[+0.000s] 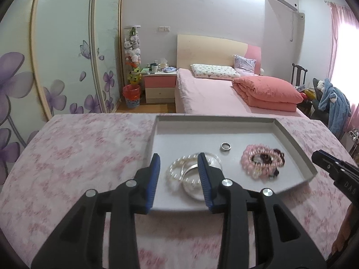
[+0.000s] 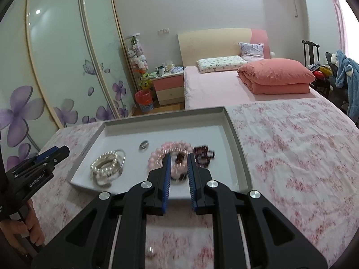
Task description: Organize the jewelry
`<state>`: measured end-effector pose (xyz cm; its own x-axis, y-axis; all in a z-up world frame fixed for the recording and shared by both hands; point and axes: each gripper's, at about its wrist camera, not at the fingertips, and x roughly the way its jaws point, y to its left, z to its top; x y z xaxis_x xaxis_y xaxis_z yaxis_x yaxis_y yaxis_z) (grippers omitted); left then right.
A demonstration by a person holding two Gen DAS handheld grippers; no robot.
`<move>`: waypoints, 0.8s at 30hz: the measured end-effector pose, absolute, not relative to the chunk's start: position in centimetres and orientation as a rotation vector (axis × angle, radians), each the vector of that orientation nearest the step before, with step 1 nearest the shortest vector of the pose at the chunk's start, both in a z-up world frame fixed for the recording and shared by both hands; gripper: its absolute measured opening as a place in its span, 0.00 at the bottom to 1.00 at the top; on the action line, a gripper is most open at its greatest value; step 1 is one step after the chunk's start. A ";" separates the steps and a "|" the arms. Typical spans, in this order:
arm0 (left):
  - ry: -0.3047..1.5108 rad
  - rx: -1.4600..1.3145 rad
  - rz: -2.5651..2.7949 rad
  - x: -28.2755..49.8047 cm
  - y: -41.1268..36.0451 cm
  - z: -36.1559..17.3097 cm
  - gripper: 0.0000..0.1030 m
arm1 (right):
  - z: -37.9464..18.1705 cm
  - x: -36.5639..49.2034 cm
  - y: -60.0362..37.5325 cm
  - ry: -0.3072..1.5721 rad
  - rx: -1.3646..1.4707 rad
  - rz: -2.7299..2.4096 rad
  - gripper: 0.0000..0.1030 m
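Both tools are seen up close over a grey tray (image 1: 291,139) set on the pink-flowered worktop (image 1: 78,157). Left tool (image 1: 179,160) is spread, nothing pinched, with pearl and silver bangles (image 1: 179,172) lying under it. Right tool (image 2: 179,159) is parted a bit, hung over the pink bead bracelets (image 2: 172,148); contact can't be told. A ring (image 1: 225,146) sits loose between the piles.

A tabletop (image 1: 74,157) under pink floral cloth carries a shallow grey tray (image 1: 294,139); a small blurred object (image 2: 149,251), perhaps jewelry, lies nearer.
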<state>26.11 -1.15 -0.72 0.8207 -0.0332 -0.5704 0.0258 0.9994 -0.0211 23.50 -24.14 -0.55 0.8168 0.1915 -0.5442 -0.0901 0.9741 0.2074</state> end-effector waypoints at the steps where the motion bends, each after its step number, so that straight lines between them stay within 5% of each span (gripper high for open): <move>1: 0.610 -0.011 -0.029 25.5 -1.0 -0.8 0.36 | -0.7 22.9 -24.2 0.608 0.172 0.156 0.16; 7: 0.657 -0.009 -0.014 22.0 0.8 -2.4 0.38 | -2.5 20.3 -23.8 0.695 0.146 0.194 0.29; 24: 0.736 -0.004 -0.016 18.3 2.3 -4.9 0.48 | -6.6 18.4 -18.8 0.861 -0.020 0.273 0.29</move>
<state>18.33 2.34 -4.91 0.7408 -0.0160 -0.6715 0.0132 0.9999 -0.0094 18.35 -18.79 -6.63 0.6189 0.2294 -0.7512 -0.2455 0.9650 0.0924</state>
